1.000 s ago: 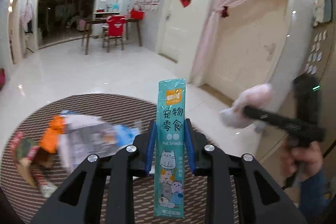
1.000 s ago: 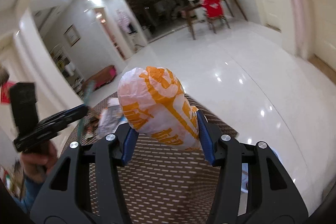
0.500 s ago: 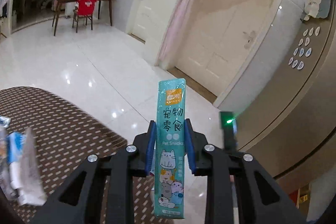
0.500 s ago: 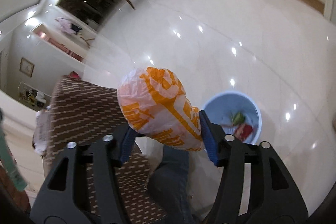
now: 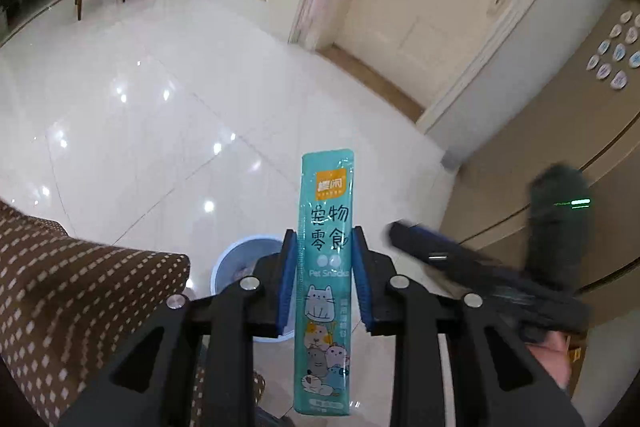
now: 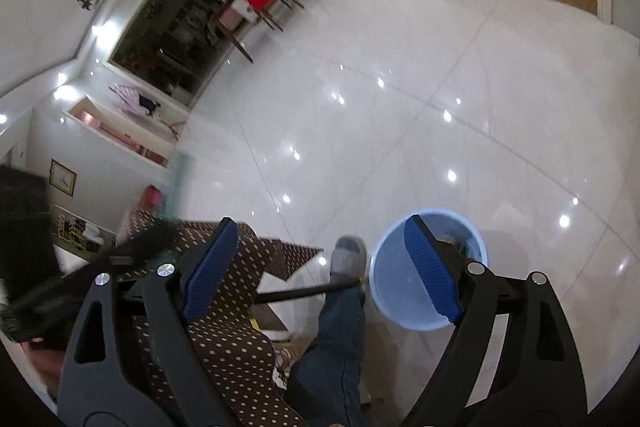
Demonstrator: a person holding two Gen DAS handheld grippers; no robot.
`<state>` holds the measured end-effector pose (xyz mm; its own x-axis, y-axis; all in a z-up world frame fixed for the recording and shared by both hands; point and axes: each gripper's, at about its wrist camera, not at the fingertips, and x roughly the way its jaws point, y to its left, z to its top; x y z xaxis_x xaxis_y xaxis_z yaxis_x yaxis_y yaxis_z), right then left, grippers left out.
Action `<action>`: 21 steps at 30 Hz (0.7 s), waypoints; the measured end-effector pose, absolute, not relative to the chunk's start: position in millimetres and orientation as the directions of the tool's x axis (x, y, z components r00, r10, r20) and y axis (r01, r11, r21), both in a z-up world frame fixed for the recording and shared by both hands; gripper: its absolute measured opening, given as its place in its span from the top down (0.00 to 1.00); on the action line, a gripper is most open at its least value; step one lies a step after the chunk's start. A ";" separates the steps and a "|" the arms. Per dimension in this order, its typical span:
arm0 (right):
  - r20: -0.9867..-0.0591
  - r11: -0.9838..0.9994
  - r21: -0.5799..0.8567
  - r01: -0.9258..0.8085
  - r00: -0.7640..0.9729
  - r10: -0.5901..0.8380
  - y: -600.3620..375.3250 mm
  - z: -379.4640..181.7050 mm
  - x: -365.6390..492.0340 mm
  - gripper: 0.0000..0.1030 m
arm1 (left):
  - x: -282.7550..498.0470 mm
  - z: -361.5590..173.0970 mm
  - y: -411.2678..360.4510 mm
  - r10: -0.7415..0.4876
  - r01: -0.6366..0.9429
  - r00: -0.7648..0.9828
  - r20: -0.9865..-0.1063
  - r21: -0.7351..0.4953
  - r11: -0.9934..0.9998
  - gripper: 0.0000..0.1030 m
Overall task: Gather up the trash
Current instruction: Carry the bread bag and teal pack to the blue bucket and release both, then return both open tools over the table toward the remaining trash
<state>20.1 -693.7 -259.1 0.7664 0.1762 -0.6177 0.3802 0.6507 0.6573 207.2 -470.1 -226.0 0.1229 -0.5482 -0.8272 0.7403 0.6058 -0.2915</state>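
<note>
Teal snack sachet (image 5: 325,279) stands upright, long axis vertical, clamped in the downward-tilted left gripper (image 5: 325,283) above the blue bin (image 5: 236,259). Right gripper (image 6: 320,267), jaws just opening, empty, angled toward the bin.

The snack sachet (image 5: 325,259) is teal with cartoon cats and an orange label. The bucket (image 6: 416,311) is pale blue, the tablecloth (image 5: 60,291) brown with white dots, the floor (image 6: 400,107) glossy white, the slipper (image 6: 349,259) grey.
</note>
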 end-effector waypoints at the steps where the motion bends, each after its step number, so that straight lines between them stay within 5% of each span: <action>1: -0.607 0.652 0.659 0.374 0.776 0.169 -696.6 -252.9 17.9 0.18 | 211.0 -231.1 -477.6 -0.527 0.740 0.115 -0.842 -0.281 0.611 0.73; 2: -0.597 0.656 0.661 0.366 0.786 0.163 -697.7 -246.3 16.0 0.18 | 213.6 -234.7 -482.7 -0.511 0.744 0.112 -0.852 -0.269 0.612 0.73; 3: -0.591 0.658 0.661 0.361 0.791 0.159 -695.6 -241.3 18.0 0.17 | 215.6 -240.1 -488.7 -0.487 0.746 0.106 -0.867 -0.254 0.615 0.59; 4: -0.584 0.660 0.661 0.356 0.797 0.155 -696.0 -236.9 15.8 0.16 | 218.7 -245.3 -494.9 -0.451 0.744 0.102 -0.887 -0.233 0.627 0.29; 5: -0.579 0.662 0.661 0.353 0.801 0.151 -696.7 -232.9 15.9 0.16 | 220.0 -247.6 -498.9 -0.431 0.738 0.108 -0.896 -0.218 0.638 0.20; 12: -0.573 0.664 0.657 0.356 0.808 0.133 -693.5 -226.3 12.7 0.06 | 222.1 -243.1 -477.4 -0.370 0.715 0.195 -0.908 -0.127 0.688 0.14; 21: -0.593 0.709 0.593 0.382 0.803 0.063 -669.2 -209.2 6.6 0.06 | 202.8 -197.1 -429.2 -0.433 0.675 0.324 -0.841 -0.116 0.729 0.11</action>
<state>6.6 -669.2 -209.2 0.8030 0.0630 -0.5927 0.3817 0.7092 0.5927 202.8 -429.2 -197.1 0.3235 -0.4332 -0.8412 0.6749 0.7288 -0.1158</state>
